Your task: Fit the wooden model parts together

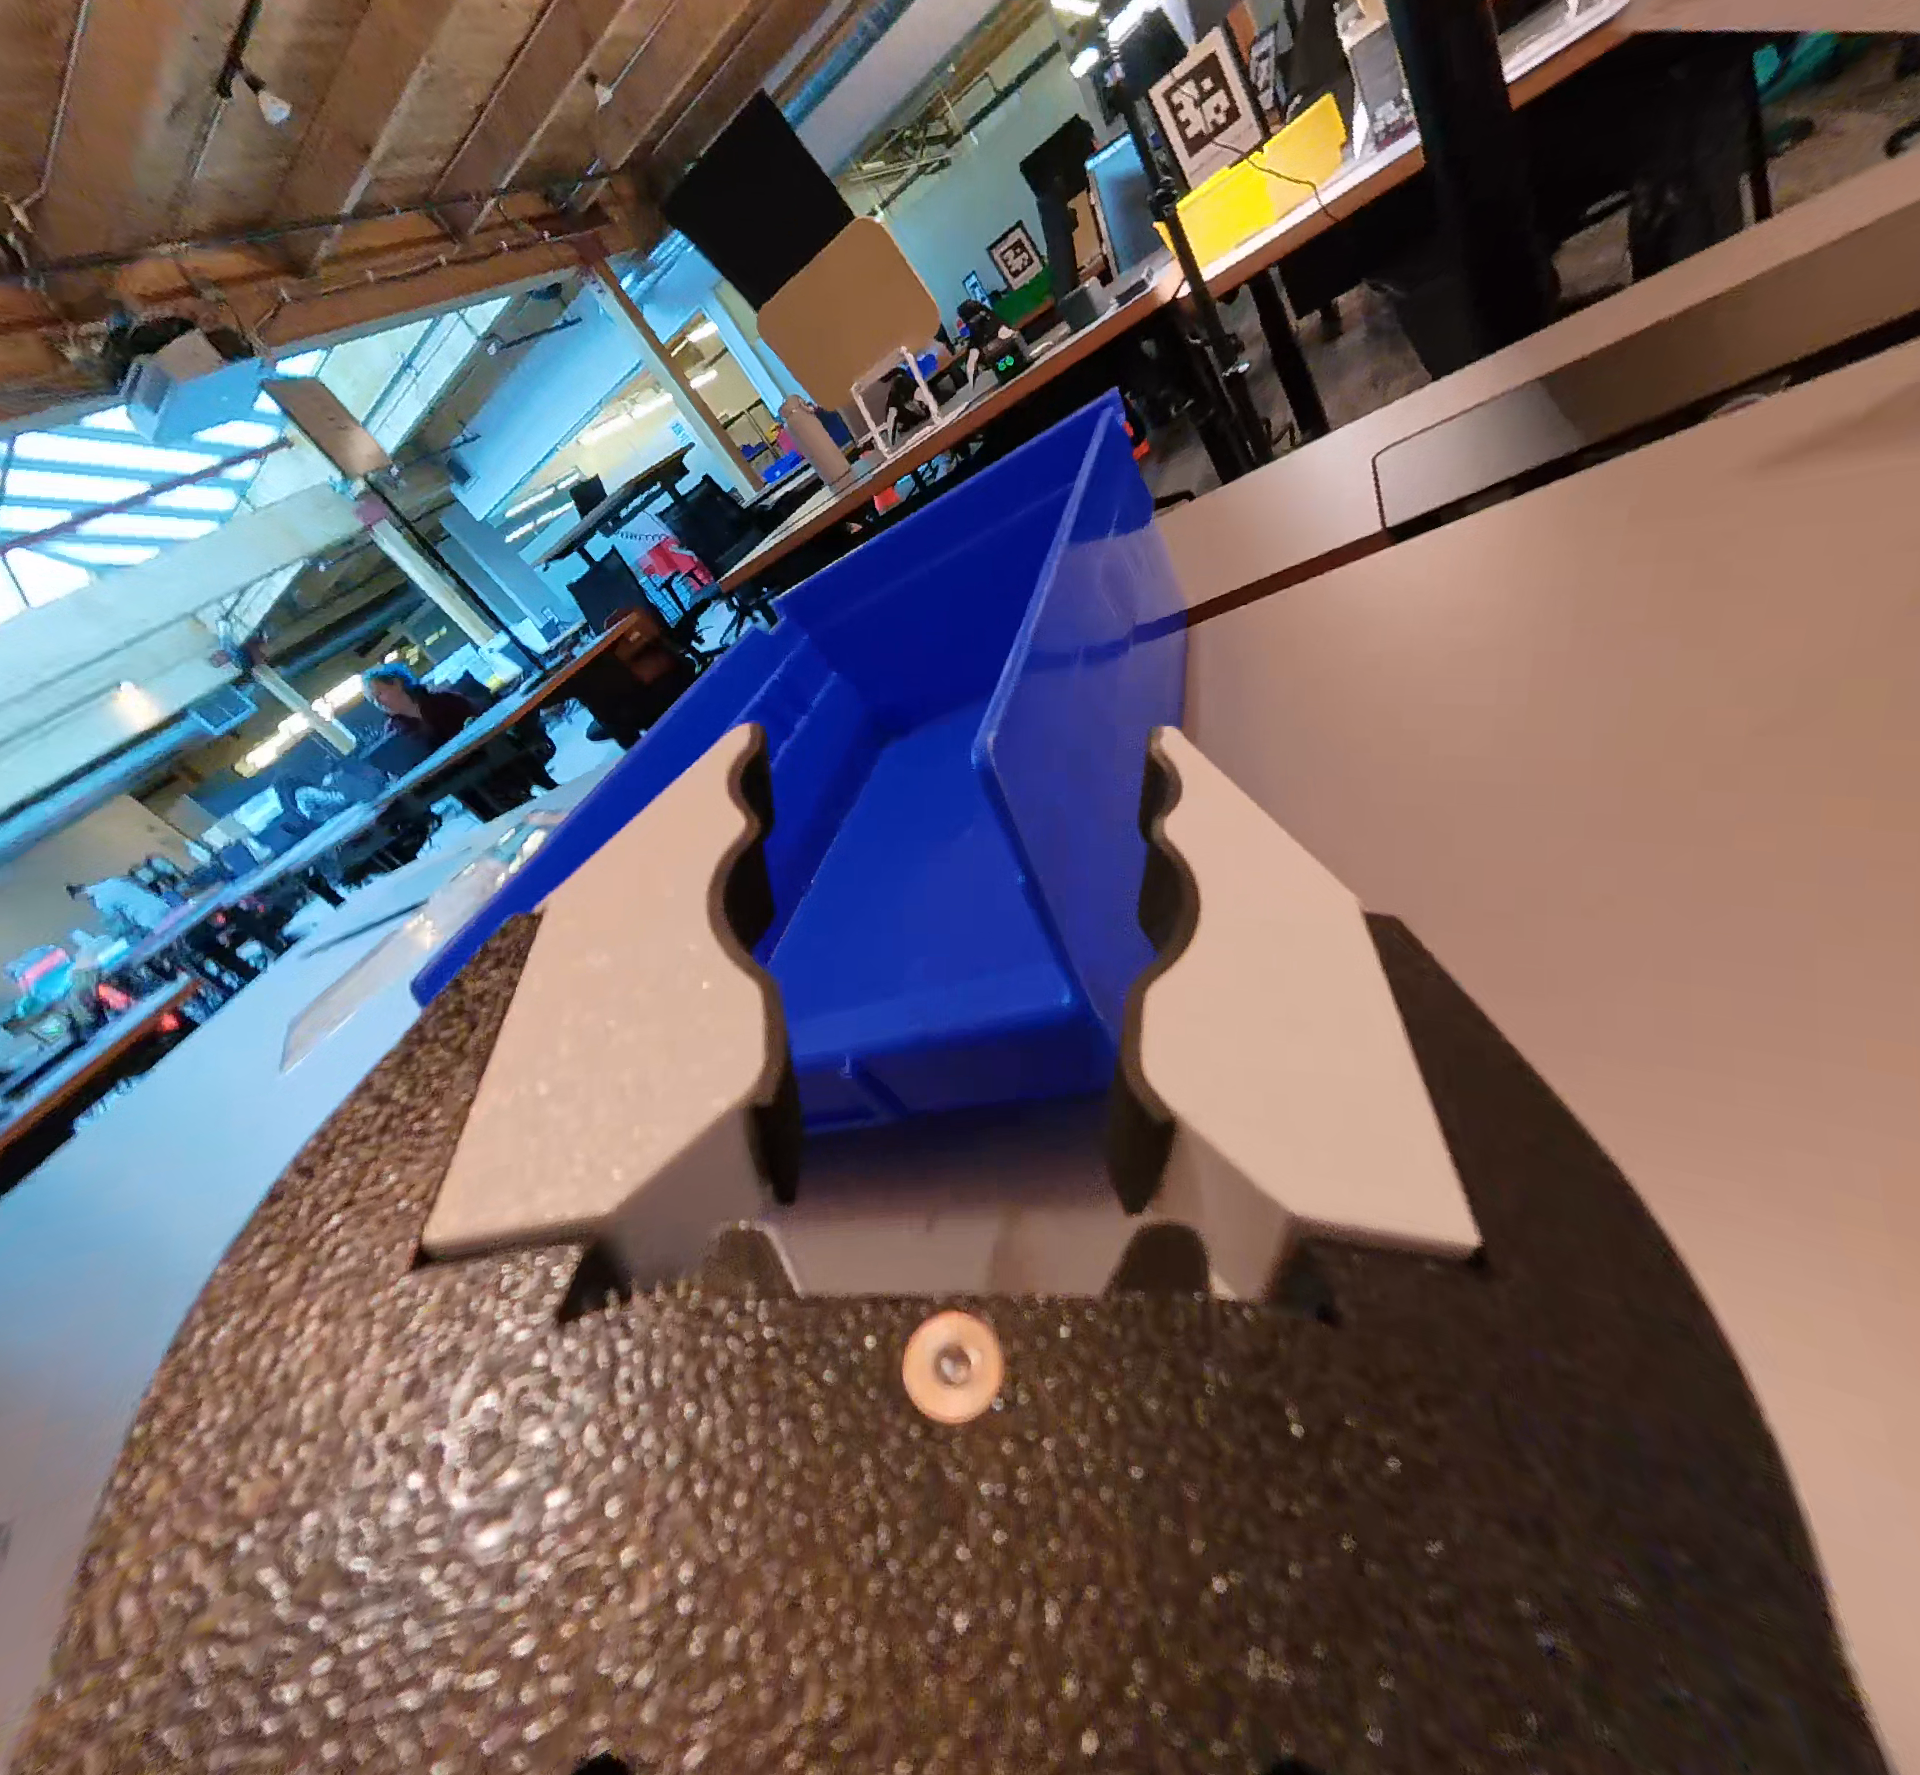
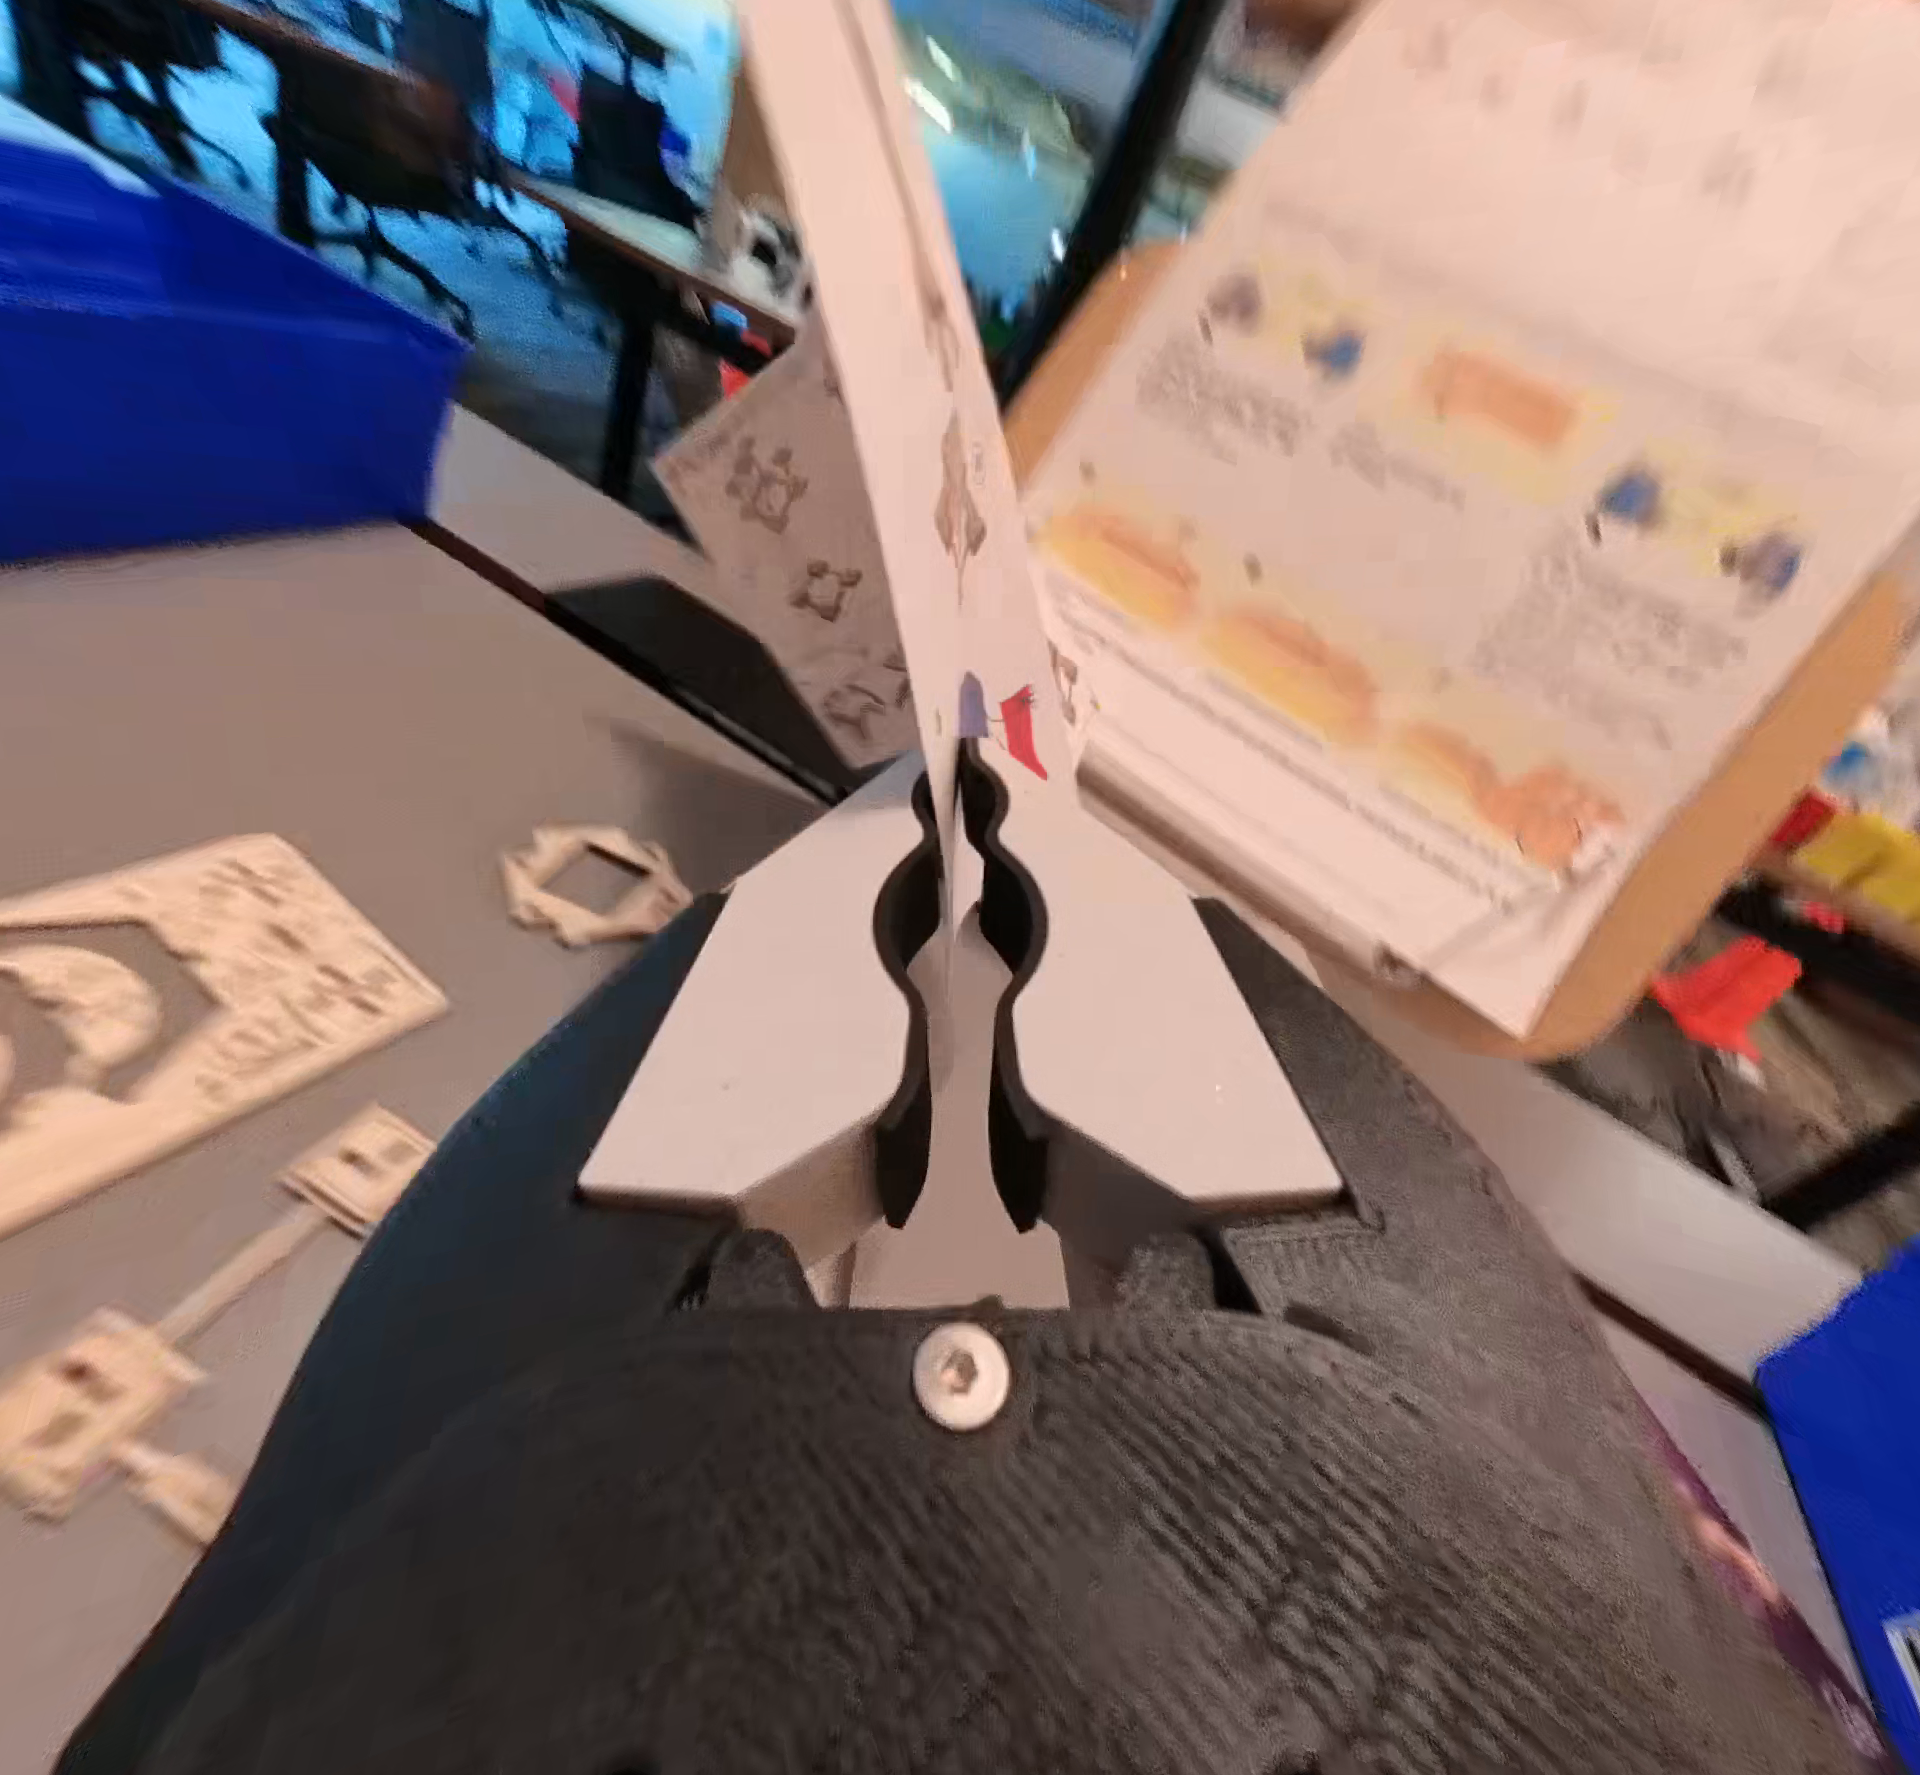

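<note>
Item 1: my right gripper [image 2: 958, 769]. Jaws nearly together, pinching a folded instruction sheet [image 2: 914, 395] by its lower edge. The sheet stands almost upright and runs up and away from the fingertips, tilted a little to the left. No wooden part is in this gripper.

Item 2: my left gripper [image 1: 951, 769]. Jaws wide apart, nothing between them. It looks into a blue plastic bin [image 1: 935, 894] lying straight ahead; I see no parts inside the stretch of bin floor that shows.

Item 3: wooden model parts, all on the grey table [image 2: 260, 686], seen only in the right wrist view.
- Punched-out wooden parts sheet [image 2: 177, 998], flat, lower left of my right gripper, long axis running from lower left to upper right.
- Small square wooden frame piece [image 2: 592, 884], just left of the right fingertips, nearest of the lot.
- Long wooden piece with blocky ends [image 2: 208, 1310], at lower left beside the gripper body, long axis also lower left to upper right.

Item 4: clipboard with a printed colour page [image 2: 1455, 478], propped to the right, blurred.

Assessment: the parts lie left of and below my right gripper, which is occupied by paper. I judge the sheet must be put down before that gripper can take a piece. The left gripper is free, but no parts show in its view, so I cannot tell how near them it is.
</note>
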`<state>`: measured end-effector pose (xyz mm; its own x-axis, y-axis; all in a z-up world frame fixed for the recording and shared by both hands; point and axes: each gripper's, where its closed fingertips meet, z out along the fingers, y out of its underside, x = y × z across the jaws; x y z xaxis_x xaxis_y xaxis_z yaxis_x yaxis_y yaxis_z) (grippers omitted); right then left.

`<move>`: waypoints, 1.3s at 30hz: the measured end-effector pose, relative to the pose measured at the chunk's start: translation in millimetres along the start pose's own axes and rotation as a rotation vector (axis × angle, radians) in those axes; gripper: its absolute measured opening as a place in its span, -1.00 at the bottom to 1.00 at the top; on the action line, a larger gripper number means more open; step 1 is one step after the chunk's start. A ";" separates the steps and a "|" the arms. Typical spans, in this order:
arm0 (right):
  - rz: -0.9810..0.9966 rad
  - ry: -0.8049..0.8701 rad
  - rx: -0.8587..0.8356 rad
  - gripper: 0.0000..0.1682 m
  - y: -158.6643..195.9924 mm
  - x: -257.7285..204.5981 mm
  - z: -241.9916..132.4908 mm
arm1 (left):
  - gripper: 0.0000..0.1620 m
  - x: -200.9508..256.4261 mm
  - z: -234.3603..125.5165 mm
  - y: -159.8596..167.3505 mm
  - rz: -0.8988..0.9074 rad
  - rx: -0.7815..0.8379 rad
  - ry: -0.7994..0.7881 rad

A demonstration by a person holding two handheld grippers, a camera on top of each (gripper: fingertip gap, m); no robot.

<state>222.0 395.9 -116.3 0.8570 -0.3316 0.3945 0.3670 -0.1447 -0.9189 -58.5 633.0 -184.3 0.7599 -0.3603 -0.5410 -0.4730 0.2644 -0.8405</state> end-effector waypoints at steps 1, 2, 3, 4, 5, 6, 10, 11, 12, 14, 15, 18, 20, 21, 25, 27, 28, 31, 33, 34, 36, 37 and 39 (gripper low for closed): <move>-0.010 -0.013 0.052 -1.00 -19.0 -16.4 -4.5 | -0.12 -2.4 -2.9 -0.7 -0.030 -0.005 -0.011; -0.007 -0.043 0.097 -1.00 -36.6 -33.2 -8.8 | -0.11 -4.1 -7.6 -2.3 -0.071 -0.002 -0.018; 0.008 -0.079 0.131 -1.00 -51.4 -48.5 -13.3 | -0.11 -3.9 -13.9 -6.6 -0.114 0.014 -0.010; 0.040 -0.125 0.168 -1.00 -65.3 -62.4 -18.6 | -0.13 -2.2 -21.0 -13.7 -0.152 0.040 0.012; 0.077 -0.171 0.198 -1.00 -76.6 -73.2 -24.4 | -0.13 1.1 -28.4 -23.8 -0.191 0.072 0.053; 0.116 -0.226 0.212 -1.00 -83.9 -82.3 -29.4 | -0.14 6.5 -35.6 -36.4 -0.233 0.111 0.117; 0.322 -0.495 0.242 -1.00 -96.5 -96.9 -47.0 | -0.09 30.3 -56.0 -90.8 -0.488 0.231 0.497; 0.388 -0.552 0.243 -1.00 -96.2 -93.7 -49.4 | -0.06 34.1 -58.3 -102.1 -0.560 0.245 0.593; 0.462 -0.565 0.242 -1.00 -93.8 -83.6 -49.1 | -0.02 34.7 -57.1 -111.2 -0.631 0.253 0.652; 0.559 -0.568 0.215 -1.00 -80.0 -61.1 -41.7 | 0.02 36.5 -49.9 -122.3 -0.725 0.258 0.719; 0.581 -0.541 0.170 -1.00 -64.7 -46.5 -32.1 | 0.02 39.5 -45.5 -123.9 -0.735 0.248 0.733; 0.666 -0.361 0.103 -1.00 -14.2 18.3 4.7 | 0.07 52.9 -33.6 -119.9 -0.706 0.237 0.687; 0.812 -0.267 0.092 -1.00 13.6 59.9 22.7 | 0.06 69.3 -31.3 -114.4 -0.690 0.228 0.681; 0.829 -0.216 0.080 -1.00 28.4 76.6 30.0 | 0.06 78.1 -31.6 -111.1 -0.685 0.219 0.687; 0.923 -0.121 0.002 -1.00 78.4 102.6 47.5 | 0.03 99.7 -34.9 -96.3 -0.649 0.202 0.666; 1.016 -0.075 0.010 -1.00 89.7 111.7 49.1 | -0.04 102.0 -37.5 -91.9 -0.610 0.217 0.635; 1.009 -0.049 0.009 -1.00 93.9 115.1 49.3 | -0.05 103.5 -39.1 -90.9 -0.591 0.220 0.631; 1.025 0.020 -0.054 -1.00 115.1 122.2 49.4 | -0.04 108.5 -43.0 -88.7 -0.514 0.223 0.638; 1.070 0.055 -0.088 -1.00 126.3 128.4 48.2 | -0.05 109.2 -44.7 -89.1 -0.484 0.233 0.639; 1.067 0.071 -0.114 -1.00 131.5 130.7 48.0 | -0.06 110.3 -45.6 -90.0 -0.481 0.236 0.647; 1.077 0.122 -0.159 -1.00 142.9 138.5 46.3 | -0.06 113.4 -46.6 -91.4 -0.485 0.237 0.666; 1.119 0.149 -0.164 -1.00 147.5 143.3 44.7 | -0.07 115.0 -47.0 -92.2 -0.486 0.237 0.674; 1.218 0.196 -0.172 -1.00 156.8 150.3 40.5 | -0.08 118.8 -49.4 -95.1 -0.481 0.245 0.693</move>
<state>423.0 361.1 -201.2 0.5323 -0.4671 -0.7060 -0.6928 0.2389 -0.6804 54.7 520.9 -170.1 0.3727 -0.9233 -0.0931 -0.0010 0.1000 -0.9950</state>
